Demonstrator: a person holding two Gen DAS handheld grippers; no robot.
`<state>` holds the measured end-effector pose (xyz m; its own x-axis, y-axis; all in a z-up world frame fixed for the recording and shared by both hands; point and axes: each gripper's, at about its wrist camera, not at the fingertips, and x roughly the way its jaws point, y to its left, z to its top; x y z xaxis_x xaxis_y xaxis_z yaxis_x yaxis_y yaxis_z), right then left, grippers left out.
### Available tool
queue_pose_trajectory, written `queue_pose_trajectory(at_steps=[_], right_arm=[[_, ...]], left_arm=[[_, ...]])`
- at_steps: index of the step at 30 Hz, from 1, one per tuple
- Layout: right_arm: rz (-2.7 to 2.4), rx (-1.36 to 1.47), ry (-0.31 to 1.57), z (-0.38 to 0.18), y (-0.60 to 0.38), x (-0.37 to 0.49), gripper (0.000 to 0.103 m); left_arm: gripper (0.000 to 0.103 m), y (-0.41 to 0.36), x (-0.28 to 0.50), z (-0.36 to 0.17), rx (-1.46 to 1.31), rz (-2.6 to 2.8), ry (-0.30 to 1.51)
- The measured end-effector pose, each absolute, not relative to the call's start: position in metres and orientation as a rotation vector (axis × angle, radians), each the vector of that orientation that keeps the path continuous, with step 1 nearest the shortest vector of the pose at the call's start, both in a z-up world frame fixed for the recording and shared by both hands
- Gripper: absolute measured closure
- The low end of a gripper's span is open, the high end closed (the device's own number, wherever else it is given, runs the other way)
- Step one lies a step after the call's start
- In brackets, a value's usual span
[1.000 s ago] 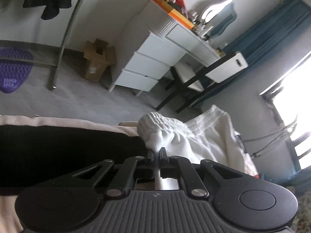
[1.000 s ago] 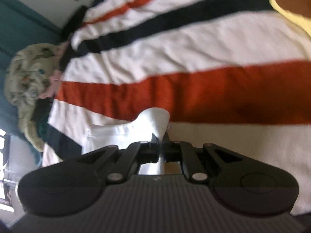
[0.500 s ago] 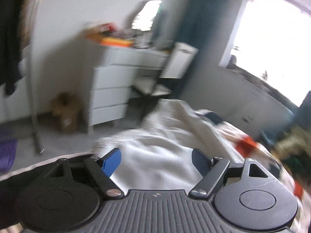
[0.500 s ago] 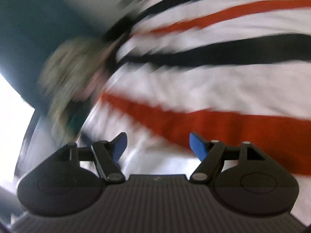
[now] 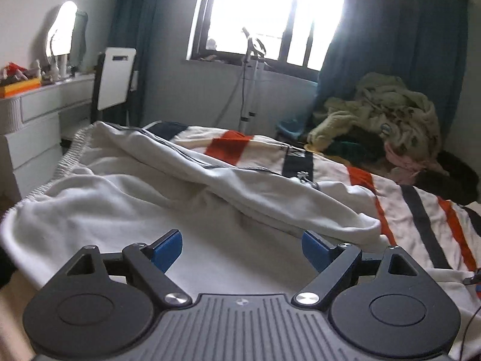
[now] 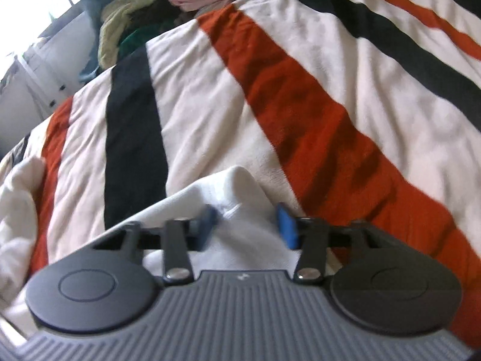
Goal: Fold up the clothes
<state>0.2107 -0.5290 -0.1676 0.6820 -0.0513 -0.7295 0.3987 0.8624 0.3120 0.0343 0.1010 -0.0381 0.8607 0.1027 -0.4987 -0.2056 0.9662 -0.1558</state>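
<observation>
Lying rumpled on striped fleecy blanket (image 5: pixel 399 198): soft white pants (image 5: pixel 150 198), ribbed elastic waistband near bed's left edge. Left gripper (image 5: pixel 242 245) fingers wide, empty. Right gripper (image 6: pixel 245 222) fingers spread around peaked white fabric corner (image 6: pixel 240 186).

We see white trousers (image 5: pixel 156 198) of soft, matt fleecy cloth with a ribbed elastic waistband, lying on the bed's striped blanket (image 6: pixel 300 96), a fuzzy plush. Over them, the left tongs (image 5: pixel 242 248) are matt black plastic with ridged grey housing, shiny metal rivets and blue rubbery pads (image 5: pixel 166 248).
</observation>
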Motion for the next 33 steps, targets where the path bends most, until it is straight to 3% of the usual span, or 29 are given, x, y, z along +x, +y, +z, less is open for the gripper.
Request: queue_pose_trajectory(at_steps=[6,11,14,16,18,28,33], right_arm=[[-0.313,0.499,0.681,-0.153,-0.536,0.198,0.093],[-0.325,0.486,0.702,-0.162,-0.534,0.199,0.09],[-0.336,0.484,0.68,-0.153,-0.526,0.196,0.075],[-0.336,0.478,0.678,-0.146,-0.519,0.192,0.039],[-0.347,0.491,0.649,-0.134,-0.515,0.182,0.028],[-0.112,0.469,0.497,-0.067,-0.438,0.115,0.029],[0.034,0.486,0.472,-0.068,-0.394,0.088,0.029]], left_arm=[[0.015,0.101,0.039,-0.041,-0.186,0.154,0.516],[0.015,0.094,0.037,-0.041,-0.135,0.128,0.517],[0.015,0.09,0.037,-0.042,-0.117,0.112,0.519],[0.015,0.09,0.037,-0.043,-0.116,0.107,0.523],[0.015,0.091,0.036,-0.043,-0.12,0.106,0.525],[0.014,0.099,0.029,-0.04,-0.153,0.083,0.53],[0.014,0.103,0.03,-0.042,-0.188,0.079,0.546]])
